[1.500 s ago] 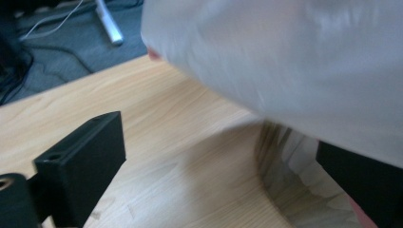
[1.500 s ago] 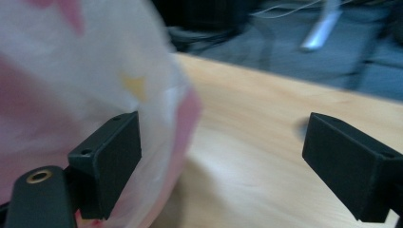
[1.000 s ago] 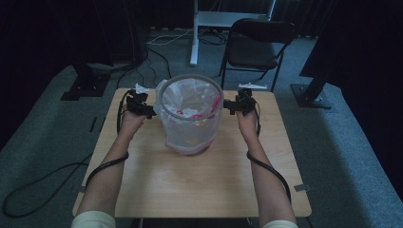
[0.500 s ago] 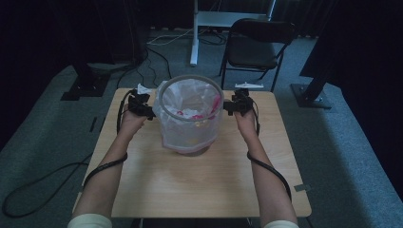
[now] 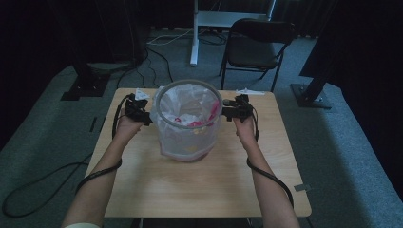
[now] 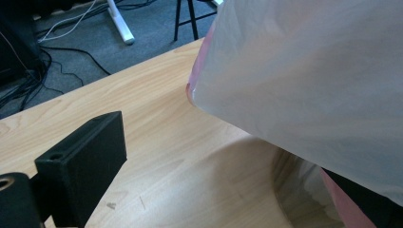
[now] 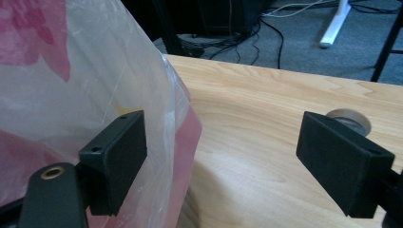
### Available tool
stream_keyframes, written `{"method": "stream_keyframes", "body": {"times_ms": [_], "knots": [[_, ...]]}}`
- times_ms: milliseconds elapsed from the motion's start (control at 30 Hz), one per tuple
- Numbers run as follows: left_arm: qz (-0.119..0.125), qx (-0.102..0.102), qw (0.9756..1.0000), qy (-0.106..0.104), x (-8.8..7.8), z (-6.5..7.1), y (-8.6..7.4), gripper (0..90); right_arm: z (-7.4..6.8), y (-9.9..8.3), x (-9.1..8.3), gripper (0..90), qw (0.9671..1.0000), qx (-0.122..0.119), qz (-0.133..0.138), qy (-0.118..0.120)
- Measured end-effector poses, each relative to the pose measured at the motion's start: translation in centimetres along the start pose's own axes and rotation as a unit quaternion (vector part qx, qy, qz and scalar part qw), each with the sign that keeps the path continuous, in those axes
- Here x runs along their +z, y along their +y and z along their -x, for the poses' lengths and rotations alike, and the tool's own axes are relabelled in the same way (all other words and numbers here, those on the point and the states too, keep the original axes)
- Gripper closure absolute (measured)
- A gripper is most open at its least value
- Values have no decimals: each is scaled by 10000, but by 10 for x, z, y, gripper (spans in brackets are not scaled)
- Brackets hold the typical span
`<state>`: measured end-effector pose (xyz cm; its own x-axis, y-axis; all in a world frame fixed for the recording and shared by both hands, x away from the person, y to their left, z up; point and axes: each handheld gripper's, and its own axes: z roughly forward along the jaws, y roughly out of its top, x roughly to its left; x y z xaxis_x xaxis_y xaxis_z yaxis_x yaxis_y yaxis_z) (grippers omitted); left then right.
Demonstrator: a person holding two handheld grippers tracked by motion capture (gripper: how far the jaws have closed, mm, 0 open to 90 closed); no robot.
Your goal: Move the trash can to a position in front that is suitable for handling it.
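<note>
Wooden table [image 5: 204, 185], bin [image 5: 189, 95] lined with bag [image 5: 187, 128], pink scraps [image 5: 196, 123] inside, right tongs [image 7: 223, 156] released, left tongs' [image 5: 145, 115] state unclear.

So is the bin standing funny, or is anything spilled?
The bag-lined bin looks tipped, its rim leaning toward the person between the left gripper and right gripper. Nothing is spilled on the table.

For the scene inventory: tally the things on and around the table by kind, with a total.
Bins with a clear plastic bag liner: 1
Handheld grippers, left gripper and right gripper: 2
Tables: 1
Folding chairs: 1
Small round discs on the table: 1
Total: 6
</note>
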<state>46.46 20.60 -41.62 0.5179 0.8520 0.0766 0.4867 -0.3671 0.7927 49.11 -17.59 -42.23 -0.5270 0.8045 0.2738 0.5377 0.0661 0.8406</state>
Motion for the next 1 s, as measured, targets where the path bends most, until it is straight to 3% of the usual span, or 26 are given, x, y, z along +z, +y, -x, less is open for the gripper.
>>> {"method": "stream_keyframes", "body": {"times_ms": [167, 467, 567, 700, 1000], "knots": [[-10, -30, 10000, -69, -5, 4, -13, 31, -11, -9, -6, 165, 10000, -16, 0, 84], [33, 188, 9997, -131, -25, 9, -22, 30, -25, -17, -17, 175, 9999, -97, -37, 136], [21, 220, 9996, -171, -32, 13, -27, 31, -31, -24, -22, 175, 9996, 54, -90, 252], [54, 324, 9993, -189, -41, 17, -33, 30, -36, -29, -28, 175, 9994, 48, -129, 326], [87, 202, 9991, -355, -55, 20, -48, 30, -51, -45, -41, 175, 9980, 15, -131, 616]]}}
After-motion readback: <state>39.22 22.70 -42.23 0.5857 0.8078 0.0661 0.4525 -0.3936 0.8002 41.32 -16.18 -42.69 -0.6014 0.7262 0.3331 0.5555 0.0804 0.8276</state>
